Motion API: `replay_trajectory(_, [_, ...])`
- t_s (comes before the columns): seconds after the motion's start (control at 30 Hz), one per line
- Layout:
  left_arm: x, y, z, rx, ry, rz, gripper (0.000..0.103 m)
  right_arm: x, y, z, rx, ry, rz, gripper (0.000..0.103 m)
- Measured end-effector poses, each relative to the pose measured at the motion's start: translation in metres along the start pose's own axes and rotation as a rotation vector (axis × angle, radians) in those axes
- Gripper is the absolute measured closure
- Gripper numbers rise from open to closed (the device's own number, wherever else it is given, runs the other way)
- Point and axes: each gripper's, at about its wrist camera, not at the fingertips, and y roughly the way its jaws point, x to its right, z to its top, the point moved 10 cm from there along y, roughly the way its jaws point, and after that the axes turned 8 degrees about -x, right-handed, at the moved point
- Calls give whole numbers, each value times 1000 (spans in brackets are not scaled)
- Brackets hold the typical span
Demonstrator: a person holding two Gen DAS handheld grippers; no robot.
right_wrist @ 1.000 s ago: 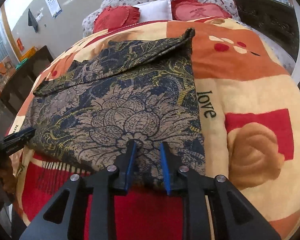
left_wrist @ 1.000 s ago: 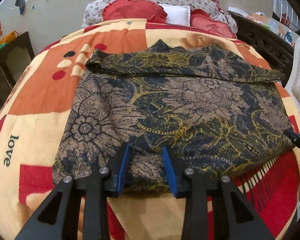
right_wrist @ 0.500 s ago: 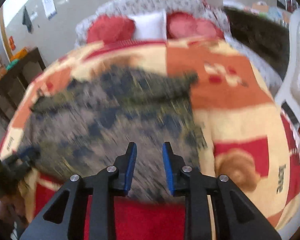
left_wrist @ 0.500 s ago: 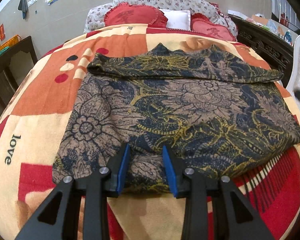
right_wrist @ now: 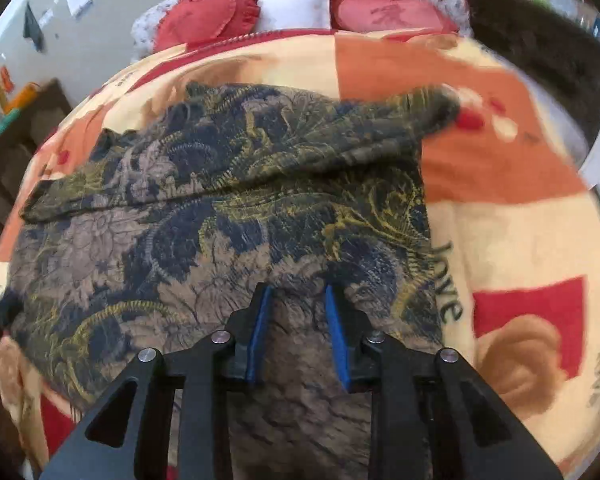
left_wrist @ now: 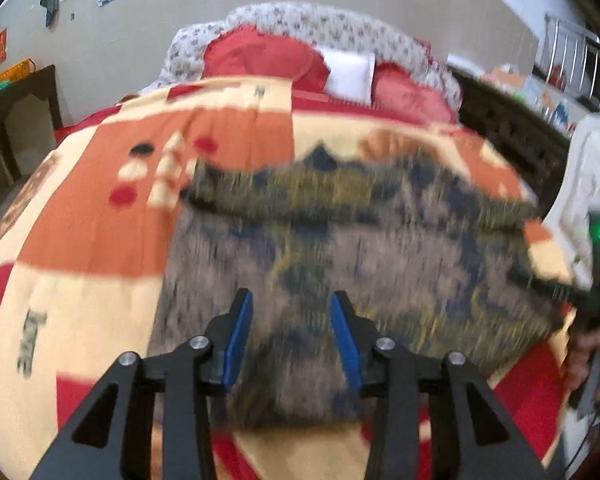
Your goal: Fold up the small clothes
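A dark floral garment [left_wrist: 340,248], navy, tan and yellow, lies spread on the bed with its far edge folded over as a band [right_wrist: 228,148]. My left gripper [left_wrist: 290,304] is open and empty, with its blue pads above the garment's near edge; this view is blurred. My right gripper [right_wrist: 296,292] is open over the garment's near right part [right_wrist: 220,248], fabric showing between the pads. The right gripper's body [left_wrist: 598,276] shows at the right edge of the left wrist view.
The bed carries an orange, cream and red blanket [right_wrist: 520,240] printed with "love". Red and white pillows [right_wrist: 296,8] lie at the head. A dark wooden cabinet [left_wrist: 16,120] stands left; a dark bed frame [left_wrist: 512,128] and white furniture [left_wrist: 592,168] are on the right.
Both grippers have lifted and drawn back slightly, then the right one came forward over the garment. The left view has become blurred with motion. Both stay open.
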Motion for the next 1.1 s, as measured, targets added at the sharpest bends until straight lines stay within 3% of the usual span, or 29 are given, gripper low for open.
replay_trajectory(0.07, [2,9,23,-21,-22,-54,58,2,-6,5,5,6,20,74])
replay_trajectory(0.13, [7,28,38,-70,-29,-86,58,0,-20,20,72,0,38,74])
replay_trajectory(0.23, [-1,71,39,-207,-65,-39,58,-7,-30,45,127,-23,55,74])
replay_trajectory(0.3, [-6,94,34,-293,-88,-7,59,-13,-19,57,95,-56,33,74])
replay_trajectory(0.43, [5,106,53,-303,3,75,58,-23,28,60,-76,-150,-63,74])
replay_trajectory(0.57, [-1,117,105,-254,4,92,58,-36,29,102,-34,-171,-81,74])
replay_trajectory(0.63, [-19,105,147,-151,-58,109,58,-31,11,136,68,-130,-83,74])
replay_trajectory(0.7, [-30,88,168,-97,-122,80,58,-21,-13,158,159,-67,-61,74])
replay_trajectory(0.77, [-36,71,176,-49,-153,48,54,-15,-28,163,184,-44,-41,74])
replay_trajectory(0.9, [-37,60,161,-30,-157,18,49,-9,-36,158,223,-29,-42,74])
replay_trajectory(0.97, [-25,71,144,-61,-137,-9,48,-13,-26,152,204,-21,-39,74])
replay_trajectory(1.1, [-9,98,113,-80,-120,16,40,-22,-4,140,192,-9,-41,74])
